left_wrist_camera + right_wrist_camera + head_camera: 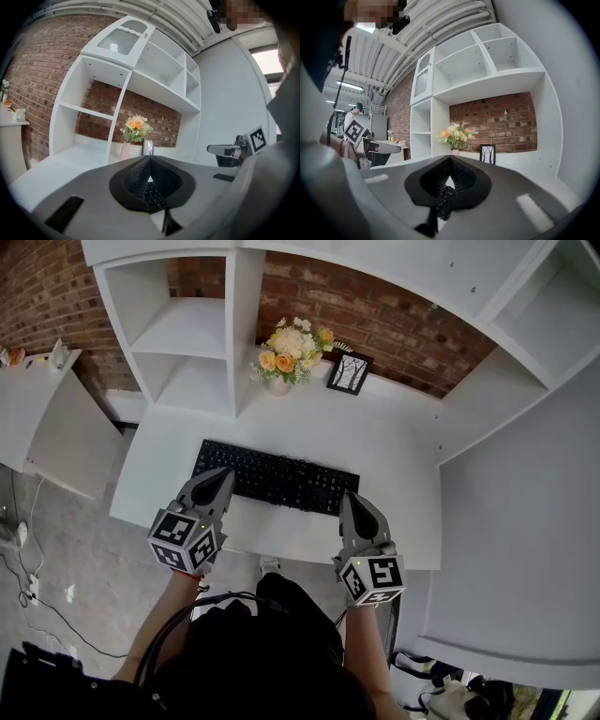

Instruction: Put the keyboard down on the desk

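Note:
A black keyboard (pixel 281 479) lies flat on the white desk (pixel 394 456), near its front edge. My left gripper (pixel 225 474) is shut, its tips over the keyboard's front left part. My right gripper (pixel 345 496) is also shut, its tips at the keyboard's front right corner. In the left gripper view the jaws (pixel 150 161) meet at the tips, and keys of the keyboard (pixel 153 194) show through the hollow below them. The right gripper view shows the same: closed jaws (pixel 450 159), with the keyboard (pixel 443 199) visible beneath. Nothing is pinched at either pair of tips.
A vase of flowers (pixel 291 352) and a small picture frame (pixel 349 372) stand at the back of the desk against a brick wall. White shelves (pixel 187 334) rise at the left, a white wall panel (pixel 525 521) at the right. Cables (pixel 37 596) lie on the floor at left.

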